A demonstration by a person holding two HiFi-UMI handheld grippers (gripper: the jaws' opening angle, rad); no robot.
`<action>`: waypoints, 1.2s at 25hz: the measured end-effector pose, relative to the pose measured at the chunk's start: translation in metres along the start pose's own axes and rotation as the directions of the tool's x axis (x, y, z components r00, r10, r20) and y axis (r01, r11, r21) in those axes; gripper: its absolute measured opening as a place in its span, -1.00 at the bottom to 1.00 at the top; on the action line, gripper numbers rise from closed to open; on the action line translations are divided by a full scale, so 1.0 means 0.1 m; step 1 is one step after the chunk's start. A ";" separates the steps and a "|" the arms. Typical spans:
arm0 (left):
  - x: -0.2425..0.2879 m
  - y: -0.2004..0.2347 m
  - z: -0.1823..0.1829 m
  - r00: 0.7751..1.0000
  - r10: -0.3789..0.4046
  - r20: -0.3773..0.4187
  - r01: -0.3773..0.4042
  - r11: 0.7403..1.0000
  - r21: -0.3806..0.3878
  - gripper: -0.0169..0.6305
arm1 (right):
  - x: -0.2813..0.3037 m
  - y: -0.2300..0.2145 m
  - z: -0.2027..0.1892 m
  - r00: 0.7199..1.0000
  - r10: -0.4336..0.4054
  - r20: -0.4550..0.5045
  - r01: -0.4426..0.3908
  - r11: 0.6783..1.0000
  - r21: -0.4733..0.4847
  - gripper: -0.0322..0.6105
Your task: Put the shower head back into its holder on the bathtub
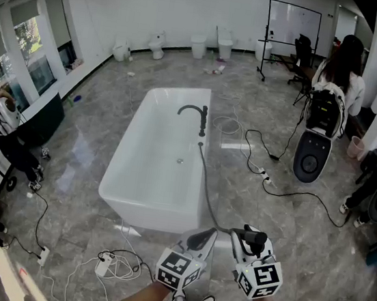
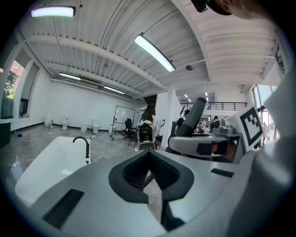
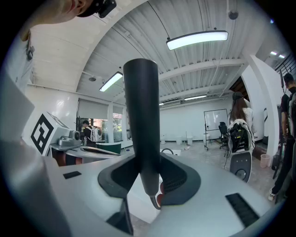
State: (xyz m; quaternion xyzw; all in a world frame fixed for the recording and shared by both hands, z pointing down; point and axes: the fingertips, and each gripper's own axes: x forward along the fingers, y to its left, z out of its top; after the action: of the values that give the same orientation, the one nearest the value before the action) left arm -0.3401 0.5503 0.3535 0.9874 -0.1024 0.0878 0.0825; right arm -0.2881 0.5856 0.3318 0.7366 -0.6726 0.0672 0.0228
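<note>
Here the right gripper (image 3: 148,178) is clamped on the dark shower head (image 3: 141,115), which stands upright between its jaws; the left gripper (image 2: 150,173) is closed and empty. Both are well short of the bathtub (image 1: 121,146). The hose (image 1: 206,186) trailing from the faucet (image 1: 200,117) could snag or pull taut, twisting the handle in the grip.

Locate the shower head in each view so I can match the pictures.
Head view: shower head at bottom, right of centre.
Left gripper view: shower head right of centre, slanting upward.
Right gripper view: shower head at centre, upright between the jaws.
Shared landmark: the whiteboard.
</note>
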 end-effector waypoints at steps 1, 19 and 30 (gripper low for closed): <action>0.00 0.00 -0.01 1.000 -0.001 0.001 0.001 1.000 0.000 -0.93 | 0.00 0.00 -0.01 1.000 -0.004 0.002 0.004 1.000 0.002 -0.46; 0.00 -0.08 -0.20 0.999 0.027 -0.031 -0.028 1.000 -0.013 -0.93 | -0.16 -0.13 0.07 0.999 0.012 0.039 -0.012 1.000 0.004 -0.46; 0.24 -0.14 -0.35 0.997 0.052 -0.053 -0.053 0.999 -0.011 -0.93 | -0.20 -0.53 0.04 0.999 0.020 0.051 -0.023 0.998 0.055 -0.46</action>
State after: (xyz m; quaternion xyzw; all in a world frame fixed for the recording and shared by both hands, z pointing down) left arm -0.3199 0.5653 0.3897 0.9812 -0.1267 0.1151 0.0891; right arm -0.2373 0.6094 0.3284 0.7312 -0.6787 0.0675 -0.0152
